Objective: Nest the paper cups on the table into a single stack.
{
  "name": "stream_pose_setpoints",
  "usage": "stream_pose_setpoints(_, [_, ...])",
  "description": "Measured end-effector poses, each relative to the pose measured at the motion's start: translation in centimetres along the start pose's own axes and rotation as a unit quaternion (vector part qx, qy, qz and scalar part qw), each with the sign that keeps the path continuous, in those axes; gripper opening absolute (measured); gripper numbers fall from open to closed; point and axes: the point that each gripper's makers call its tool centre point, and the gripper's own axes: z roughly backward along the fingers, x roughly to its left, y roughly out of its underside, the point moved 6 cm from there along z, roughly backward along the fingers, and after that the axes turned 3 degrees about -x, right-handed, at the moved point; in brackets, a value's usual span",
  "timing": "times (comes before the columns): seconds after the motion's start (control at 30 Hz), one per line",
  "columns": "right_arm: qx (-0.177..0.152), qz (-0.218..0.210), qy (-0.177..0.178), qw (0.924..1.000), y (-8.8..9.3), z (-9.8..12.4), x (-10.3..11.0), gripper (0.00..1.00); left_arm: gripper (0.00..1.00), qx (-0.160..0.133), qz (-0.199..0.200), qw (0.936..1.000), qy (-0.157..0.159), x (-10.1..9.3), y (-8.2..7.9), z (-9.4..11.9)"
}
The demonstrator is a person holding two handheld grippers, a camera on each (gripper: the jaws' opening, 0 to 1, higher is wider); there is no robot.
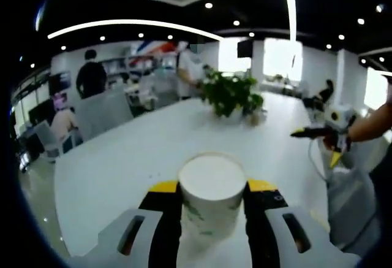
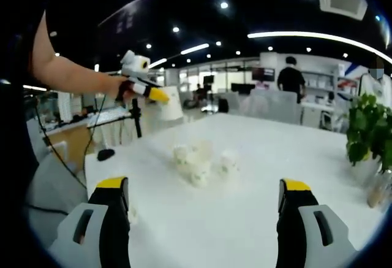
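A white paper cup with a faint green print sits between my left gripper's yellow-tipped jaws, which are shut on its sides. Its round white end faces up in the left gripper view. In the right gripper view that same left gripper hangs above the table's far left corner, in a person's hand, with the cup in it. A cluster of several small paper cups stands on the white table, ahead of my right gripper. Its jaws stand wide open with nothing between them. The right gripper hovers off the table's right edge.
A potted plant stands on the table further along. Grey chairs and people are beyond the far end. A black stand and cables are by the table's left edge.
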Motion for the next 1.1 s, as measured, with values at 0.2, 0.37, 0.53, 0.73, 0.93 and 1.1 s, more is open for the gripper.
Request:
stream_pose_setpoints(0.2, [-0.002,0.004,-0.001,1.0000,-0.3,0.1,0.0,1.00,0.37,-0.002,-0.009,1.0000,0.003,-0.1,-0.5,0.0])
stream_pose_setpoints(0.37, [-0.005,0.007,-0.001,1.0000,-0.8,0.1,0.1,1.00,0.37,-0.004,-0.012,0.9999,0.007,-0.6,-0.9,0.0])
stream_pose_setpoints(0.53, [-0.006,0.014,-0.006,0.9999,-0.9,0.2,0.3,1.00,0.37,-0.011,-0.025,0.9995,0.016,-1.4,-1.4,0.3])
stream_pose_setpoints(0.73, [-0.007,0.017,-0.009,0.9998,-1.2,0.3,0.2,1.00,0.38,-0.017,-0.026,0.9992,0.025,-2.3,-1.8,0.6])
stream_pose_setpoints(0.93, [-0.019,0.017,-0.013,0.9996,-2.2,0.2,0.4,1.00,0.37,-0.027,-0.029,0.9985,0.036,-3.7,-2.5,1.1])
stream_pose_setpoints(1.1, [-0.026,0.023,-0.022,0.9991,-2.9,-0.1,1.0,1.00,0.37,-0.049,-0.037,0.9967,0.054,-5.4,-3.6,1.7])
